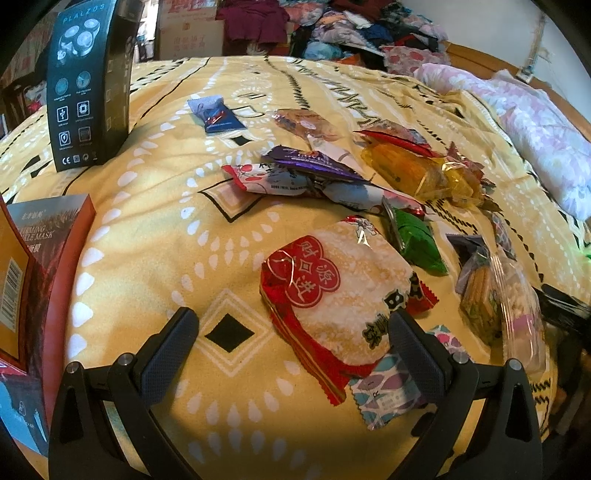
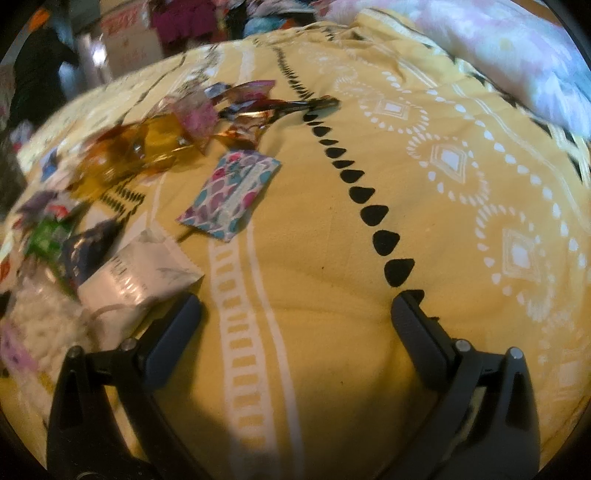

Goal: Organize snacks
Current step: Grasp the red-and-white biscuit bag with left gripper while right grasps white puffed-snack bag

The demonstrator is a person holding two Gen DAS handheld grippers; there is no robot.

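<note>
Snack packets lie scattered on a yellow patterned bedspread (image 1: 147,229). In the left wrist view my left gripper (image 1: 293,326) stands open just above the cloth, and the near edge of a red and white rice cracker pack (image 1: 336,291) lies by its right finger. Beyond it sit a green packet (image 1: 417,240), a purple wrapper (image 1: 310,160), an amber bag (image 1: 413,170) and a blue packet (image 1: 216,114). My right gripper (image 2: 297,308) is open over bare bedspread, nothing between its fingers. A white pouch (image 2: 136,275) lies by its left finger, a fish-scale patterned packet (image 2: 232,195) farther off.
A tall black box (image 1: 90,85) stands upright at the far left, and an orange-brown mask box (image 1: 33,280) sits at the left edge. A pink floral quilt (image 1: 535,125) lies along the right side. Piled clothes (image 1: 351,26) and a cardboard carton (image 1: 188,33) stand behind the bed.
</note>
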